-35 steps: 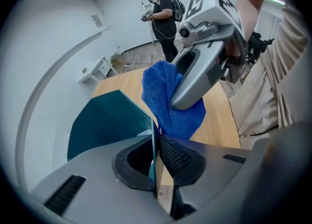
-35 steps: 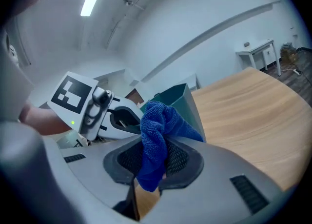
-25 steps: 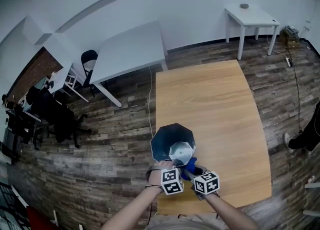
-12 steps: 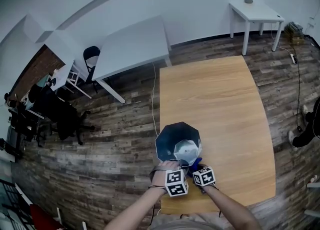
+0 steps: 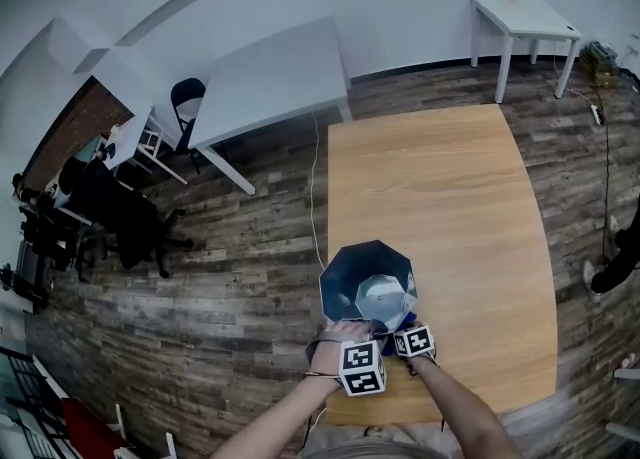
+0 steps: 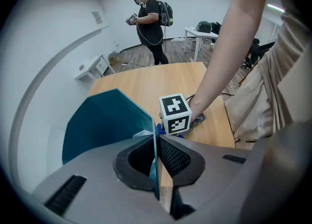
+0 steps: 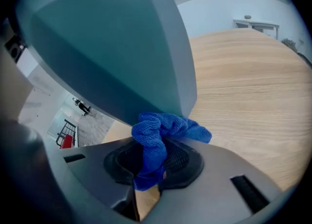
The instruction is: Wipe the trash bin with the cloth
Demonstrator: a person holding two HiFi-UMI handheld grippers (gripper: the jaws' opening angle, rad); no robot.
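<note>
On a wooden table (image 5: 440,177), the teal trash bin (image 5: 367,277) (contents unclear) stands rim-clamped in the left gripper (image 6: 157,145); the right gripper (image 7: 151,164) clenches a blue cloth (image 7: 163,128) against its wall, largely hidden overhead.

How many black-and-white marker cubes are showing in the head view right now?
2. One cube sits on the left gripper at the trash bin's near rim; the other cube sits on the right gripper, just right of it. None seems hidden.
</note>
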